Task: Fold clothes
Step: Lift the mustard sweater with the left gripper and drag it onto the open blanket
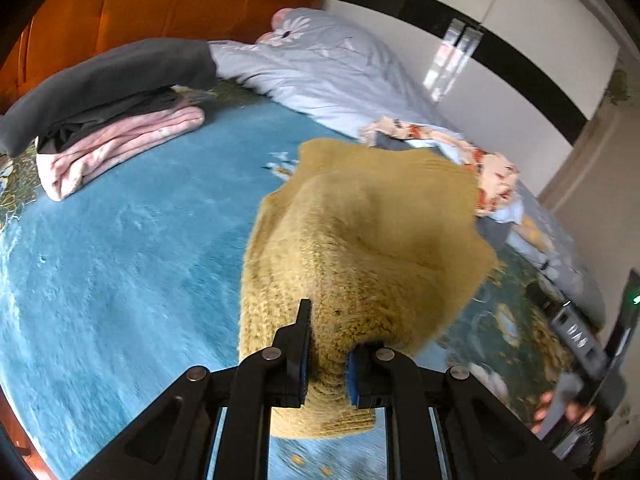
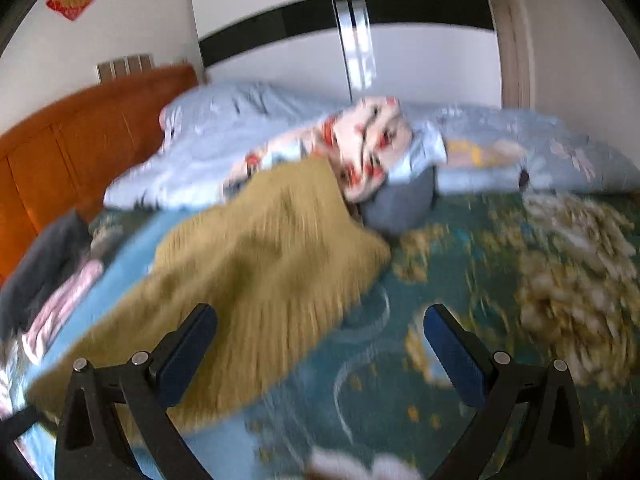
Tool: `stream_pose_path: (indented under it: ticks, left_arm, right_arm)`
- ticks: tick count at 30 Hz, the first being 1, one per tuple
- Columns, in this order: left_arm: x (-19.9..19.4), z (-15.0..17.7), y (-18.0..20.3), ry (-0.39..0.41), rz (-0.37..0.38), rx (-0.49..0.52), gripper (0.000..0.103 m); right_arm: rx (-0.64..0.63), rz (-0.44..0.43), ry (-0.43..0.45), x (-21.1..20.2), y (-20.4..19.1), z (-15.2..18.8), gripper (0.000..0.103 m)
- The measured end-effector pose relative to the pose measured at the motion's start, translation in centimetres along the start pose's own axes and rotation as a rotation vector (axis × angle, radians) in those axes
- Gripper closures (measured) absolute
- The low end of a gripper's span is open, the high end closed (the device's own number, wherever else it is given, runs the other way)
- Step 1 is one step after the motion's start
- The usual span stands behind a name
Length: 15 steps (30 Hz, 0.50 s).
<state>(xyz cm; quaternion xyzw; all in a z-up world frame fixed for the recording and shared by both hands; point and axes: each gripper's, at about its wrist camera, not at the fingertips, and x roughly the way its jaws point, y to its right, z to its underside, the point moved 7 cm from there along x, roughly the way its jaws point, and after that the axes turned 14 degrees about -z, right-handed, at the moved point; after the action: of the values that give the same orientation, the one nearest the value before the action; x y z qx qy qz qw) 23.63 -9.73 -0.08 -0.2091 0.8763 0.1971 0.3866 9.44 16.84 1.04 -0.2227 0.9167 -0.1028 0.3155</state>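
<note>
Left wrist view: left gripper (image 1: 328, 354) clamped on mustard-yellow knitted sweater (image 1: 360, 248), mid-fold over blue bed (image 1: 120, 248); right gripper (image 2: 320, 344) wide open, empty; next, probably laying the lifted edge flat.

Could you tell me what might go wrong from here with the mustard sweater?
1. The left gripper pinches only a bunched edge of the mustard sweater, so the knit could slip out.
2. The right gripper is open and holds nothing, so the sweater may sag unevenly.
3. The sweater's far edge reaches the patterned garment, which could be dragged along.
</note>
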Motion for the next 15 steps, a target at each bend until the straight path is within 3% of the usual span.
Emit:
stream_pose_path:
  ticks: [7, 12, 15]
  left_arm:
    - [-5.2, 1.3, 1.6, 0.047, 0.081, 0.003, 0.088]
    - [-8.8, 2.4, 1.7, 0.084, 0.122, -0.003, 0.088]
    - [-9.1, 3.2, 1.1, 0.068, 0.117, 0.012, 0.088]
  right_arm:
    - [0.120, 0.032, -0.029, -4.1, 3.5, 2.0, 0.000]
    - [0.115, 0.044, -0.028, -6.4, 4.1, 2.4, 0.000]
    - [0.108, 0.051, -0.033, -7.7, 4.2, 2.8, 0.000]
